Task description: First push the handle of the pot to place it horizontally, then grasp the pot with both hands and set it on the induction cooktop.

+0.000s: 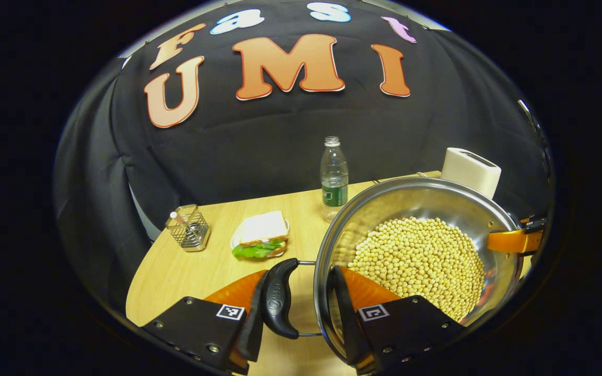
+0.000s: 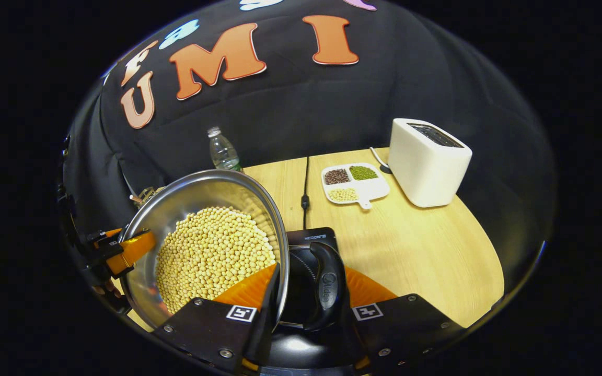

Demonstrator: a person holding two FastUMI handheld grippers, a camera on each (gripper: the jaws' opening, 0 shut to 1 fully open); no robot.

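A steel pot (image 1: 416, 184) full of pale yellow beans (image 1: 416, 256) is held between both grippers. In the left gripper view my left gripper (image 1: 301, 277) is shut on the pot's black side handle (image 1: 280, 300) and rim, one finger outside the handle, the other inside the pot. The right gripper (image 1: 515, 240) holds the far side. In the right gripper view my right gripper (image 2: 311, 277) clamps the opposite black handle (image 2: 327, 292) and rim of the pot (image 2: 201, 193) the same way. The black induction cooktop (image 2: 311, 237) lies just beneath that handle. The left gripper (image 2: 118, 250) shows across the pot.
On the wooden table (image 2: 426, 250) stand a white toaster (image 2: 429, 159), a divided tray of beans (image 2: 353, 183), a cable (image 2: 306, 183) and a water bottle (image 1: 334, 177). A sandwich on a plate (image 1: 262, 235) and a wire mesh holder (image 1: 188, 227) sit left of the pot.
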